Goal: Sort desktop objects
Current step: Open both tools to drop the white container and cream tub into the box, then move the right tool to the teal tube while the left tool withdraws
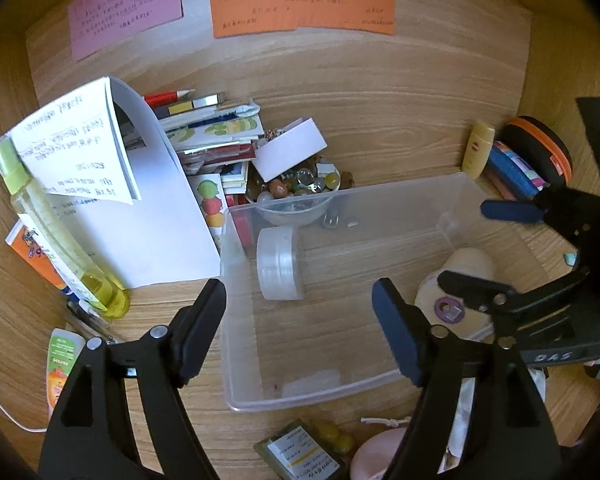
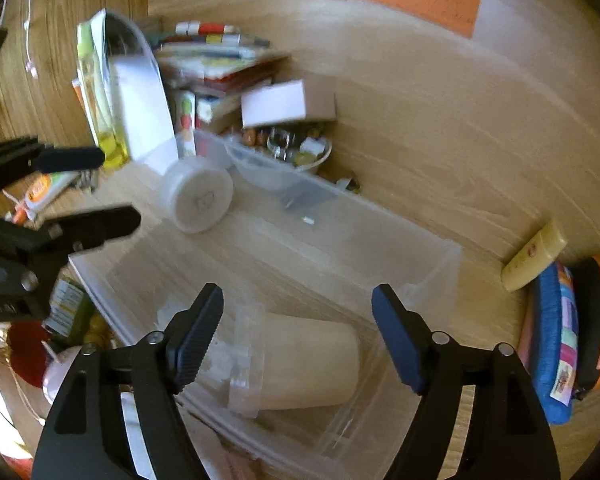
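Note:
A clear plastic bin (image 1: 236, 320) lies on the wooden desk; it also shows in the right wrist view (image 2: 440, 264). Inside it lie a clear round jar (image 1: 280, 264), also in the right wrist view (image 2: 198, 196), and a cream-filled jar (image 2: 300, 364), which shows at the bin's right end in the left wrist view (image 1: 456, 284). My left gripper (image 1: 300, 332) is open and empty above the bin's near side. My right gripper (image 2: 298, 336) is open, its fingers on either side of the cream jar, not touching it. The right gripper shows in the left wrist view (image 1: 476, 248).
A bowl of marbles (image 1: 300, 196), a white box (image 1: 288, 148), stacked cards and books (image 1: 220, 132), white papers (image 1: 140, 200) and a yellow bottle (image 1: 60, 232) crowd the left and far side. A yellow tube (image 1: 478, 148) and pouches (image 2: 560, 340) lie on the right.

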